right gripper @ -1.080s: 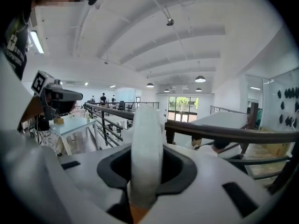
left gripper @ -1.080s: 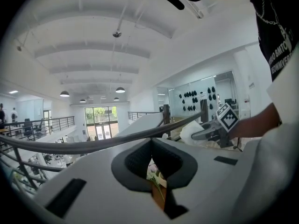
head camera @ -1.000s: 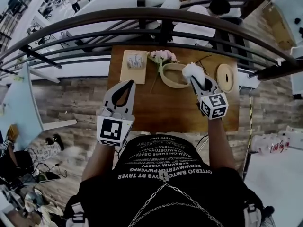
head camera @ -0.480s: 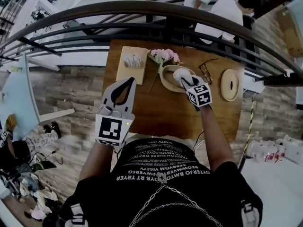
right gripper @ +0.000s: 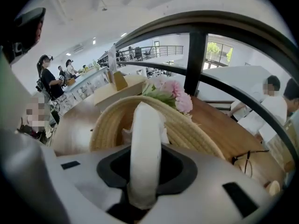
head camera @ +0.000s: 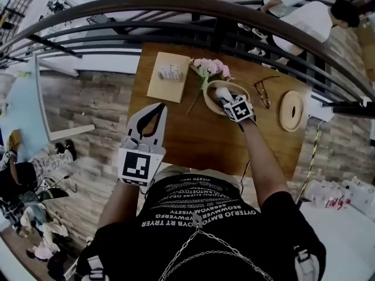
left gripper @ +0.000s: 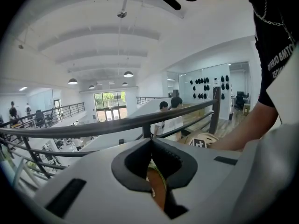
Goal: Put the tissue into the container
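Over the wooden table (head camera: 193, 139) beside the railing (head camera: 176, 7), right tongs (head camera: 225, 99) clamp the tissue (head camera: 220, 90) above the container (head camera: 207, 102); left tongs (head camera: 160, 106) closed.

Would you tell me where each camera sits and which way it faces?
Head view: on the person's head, looking steeply down at the table; shows torso, left arm, right arm, left tongs, right tongs.
Left gripper view: on the shut left tongs, facing level past the railing; right arm at right.
Right gripper view: on the right tongs, gripping the tissue, facing down into the basket; person barely shows.
Shared: head and right gripper views show basket, tissue, flowers.
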Tool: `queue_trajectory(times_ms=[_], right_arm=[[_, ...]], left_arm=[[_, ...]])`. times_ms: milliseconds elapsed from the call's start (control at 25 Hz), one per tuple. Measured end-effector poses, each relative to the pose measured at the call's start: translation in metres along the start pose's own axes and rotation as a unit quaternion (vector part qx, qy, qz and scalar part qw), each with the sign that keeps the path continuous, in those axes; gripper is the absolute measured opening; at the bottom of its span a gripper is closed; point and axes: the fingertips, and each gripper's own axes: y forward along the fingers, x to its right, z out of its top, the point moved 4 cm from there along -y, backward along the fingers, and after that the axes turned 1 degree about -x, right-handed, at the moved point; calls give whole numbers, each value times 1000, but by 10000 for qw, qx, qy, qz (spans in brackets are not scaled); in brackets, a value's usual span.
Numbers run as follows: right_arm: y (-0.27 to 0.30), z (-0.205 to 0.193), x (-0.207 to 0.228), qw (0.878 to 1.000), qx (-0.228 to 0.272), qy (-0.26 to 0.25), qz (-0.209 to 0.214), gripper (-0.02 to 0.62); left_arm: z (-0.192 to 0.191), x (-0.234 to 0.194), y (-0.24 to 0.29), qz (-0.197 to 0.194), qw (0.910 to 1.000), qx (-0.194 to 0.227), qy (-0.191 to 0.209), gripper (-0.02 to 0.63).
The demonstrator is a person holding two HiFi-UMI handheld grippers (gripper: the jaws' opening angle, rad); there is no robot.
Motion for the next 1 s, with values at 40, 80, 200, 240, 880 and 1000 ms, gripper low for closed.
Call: queue_trajectory(times_ms=[40, 80, 200, 240, 880, 1000], right_arm=[[4, -1, 0, 10000, -59, -52, 2, 115], [7, -2, -1, 9999, -100, -125, -29, 117], [12, -1, -8, 9996, -153, -239, -33, 164], [10, 1, -9, 9999, -106, -114, 47, 204], [-290, 5, -94, 9177, 3547, 170, -1782, 39], [-338, -6, -126, 8979, 3850, 233, -2123, 15]], left_arm=[[-1, 0, -1, 14, 10000, -3, -1, 25], [-1, 0, -3, 26, 10000, 3, -3, 25], [5, 1, -12, 26, 9999, 102, 29, 25], [9, 3, -16, 7, 9998, 173, 68, 25], [38, 23, -101, -516, 9914, 1095, 503, 25], [35, 25, -114, -586, 9896, 1201, 529, 25]])
